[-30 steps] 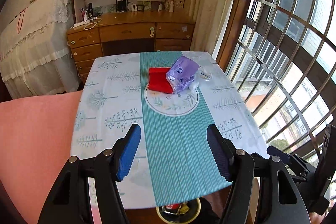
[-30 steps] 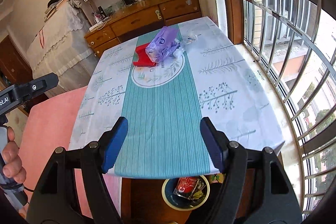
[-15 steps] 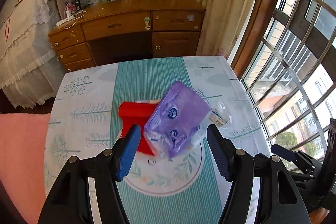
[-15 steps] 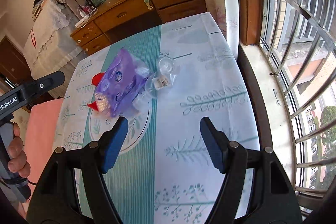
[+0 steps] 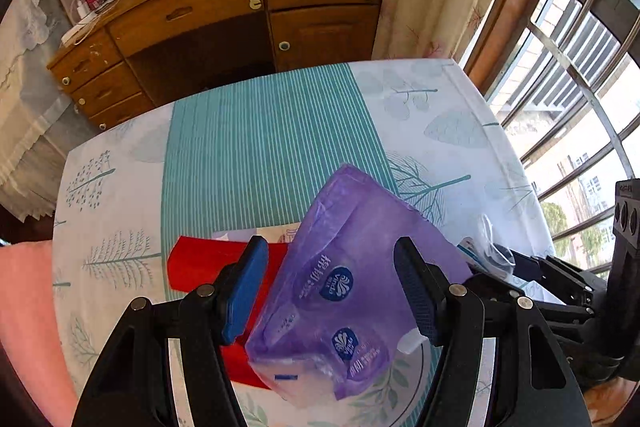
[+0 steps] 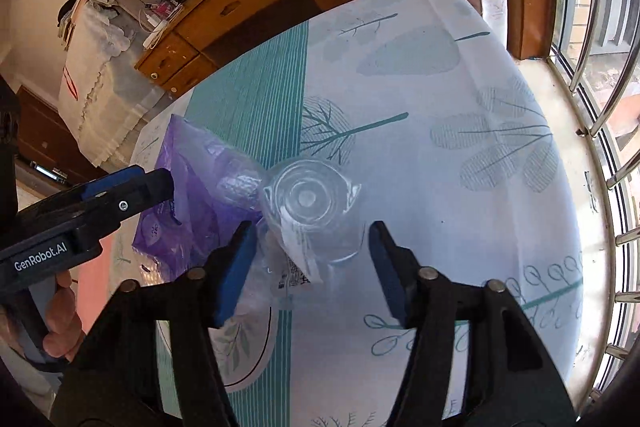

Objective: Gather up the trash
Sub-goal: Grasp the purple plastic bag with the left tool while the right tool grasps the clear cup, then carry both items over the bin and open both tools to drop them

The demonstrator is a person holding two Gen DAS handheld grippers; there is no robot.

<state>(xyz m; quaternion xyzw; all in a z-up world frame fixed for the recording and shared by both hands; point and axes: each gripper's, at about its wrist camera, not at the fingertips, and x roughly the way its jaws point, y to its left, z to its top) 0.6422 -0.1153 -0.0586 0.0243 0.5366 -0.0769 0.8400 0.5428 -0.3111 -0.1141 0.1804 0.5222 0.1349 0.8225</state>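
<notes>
A purple plastic tissue wrapper (image 5: 344,291) lies on the table, partly over a red packet (image 5: 204,263). My left gripper (image 5: 332,287) is open, its fingers on either side of the wrapper. A crushed clear plastic bottle (image 6: 312,211) lies beside the wrapper (image 6: 192,195). My right gripper (image 6: 312,267) is open, its fingers on either side of the bottle's lower end. The left gripper also shows at the left of the right wrist view (image 6: 132,187), and the bottle at the right of the left wrist view (image 5: 488,247).
The table has a white and teal leaf-print cloth (image 5: 260,147). A wooden desk with drawers (image 5: 224,11) stands behind it. A barred window (image 5: 580,67) runs along the right. A pink seat (image 5: 24,307) is at the left.
Both grippers have moved forward over the table, from its near edge to the trash. The left one now straddles the purple wrapper and the right one straddles the clear bottle.
</notes>
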